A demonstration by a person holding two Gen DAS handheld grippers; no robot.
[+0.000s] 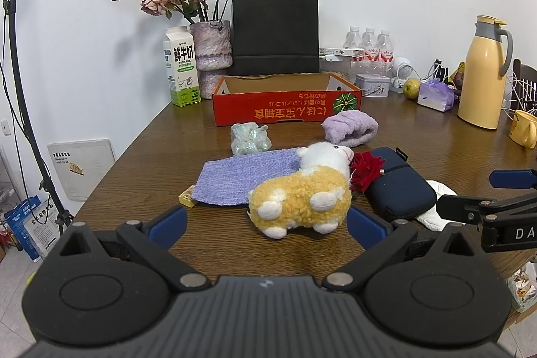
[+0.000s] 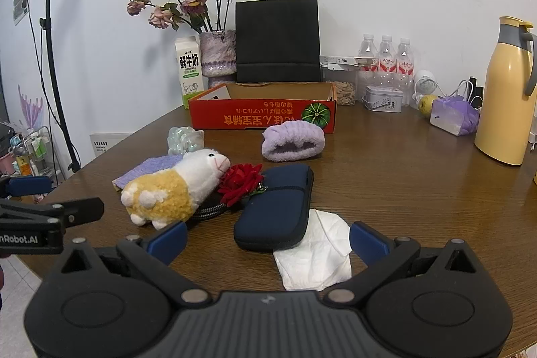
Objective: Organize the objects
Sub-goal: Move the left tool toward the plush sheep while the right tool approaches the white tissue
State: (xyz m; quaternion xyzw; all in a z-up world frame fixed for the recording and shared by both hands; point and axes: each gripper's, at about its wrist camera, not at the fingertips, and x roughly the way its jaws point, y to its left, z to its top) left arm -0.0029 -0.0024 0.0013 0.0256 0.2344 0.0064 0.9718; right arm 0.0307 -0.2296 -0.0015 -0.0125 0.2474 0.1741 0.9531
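Yellow-and-white fleece marks the plush sheep (image 1: 302,193), lying on its side on the counter (image 1: 419,136) and partly on a lilac cloth (image 1: 241,176), with a red rose (image 1: 365,170) and a navy case (image 1: 396,187) just beside it. The open red box (image 1: 285,106) stands farther back. I judge the sheep the likely first pick: approach from this near side, straddle the woolly body rather than a leg, and close gently so the rose is not dragged along. The left hand-held gripper (image 1: 266,223) has its jaws spread fully apart, sheep just ahead, nothing touched. The right hand-held gripper (image 2: 268,239) is equally wide and empty, above a white tissue (image 2: 315,254)
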